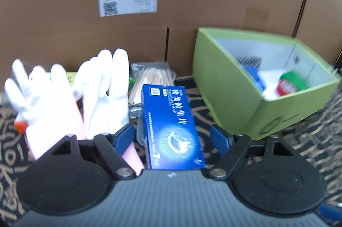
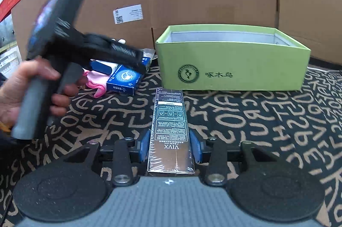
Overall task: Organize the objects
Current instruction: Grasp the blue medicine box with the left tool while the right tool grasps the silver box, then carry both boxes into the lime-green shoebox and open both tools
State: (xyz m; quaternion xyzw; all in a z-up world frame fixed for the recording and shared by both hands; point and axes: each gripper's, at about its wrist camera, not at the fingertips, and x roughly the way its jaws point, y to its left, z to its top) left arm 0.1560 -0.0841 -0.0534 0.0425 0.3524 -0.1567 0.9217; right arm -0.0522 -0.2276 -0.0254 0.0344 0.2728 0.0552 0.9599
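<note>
In the left wrist view my left gripper (image 1: 172, 134) is open around a blue carton (image 1: 170, 124) that lies on the patterned cloth; its fingers stand apart from the carton's sides. White and pink rubber gloves (image 1: 70, 96) lie to the left. A bag of wooden sticks (image 1: 152, 79) lies behind the carton. The green box (image 1: 252, 81) stands open at the right with a blue brush (image 1: 252, 71) and a red and green jar (image 1: 290, 83) inside. In the right wrist view my right gripper (image 2: 171, 146) is shut on a long dark VIVX box (image 2: 171, 130), in front of the green box (image 2: 233, 64).
A large cardboard box wall (image 1: 171, 2) stands behind everything. The black cloth with tan lettering (image 2: 267, 120) covers the table. In the right wrist view the hand-held left gripper (image 2: 85, 51) hovers over the blue carton (image 2: 124, 78) and the gloves (image 2: 96, 82) at left.
</note>
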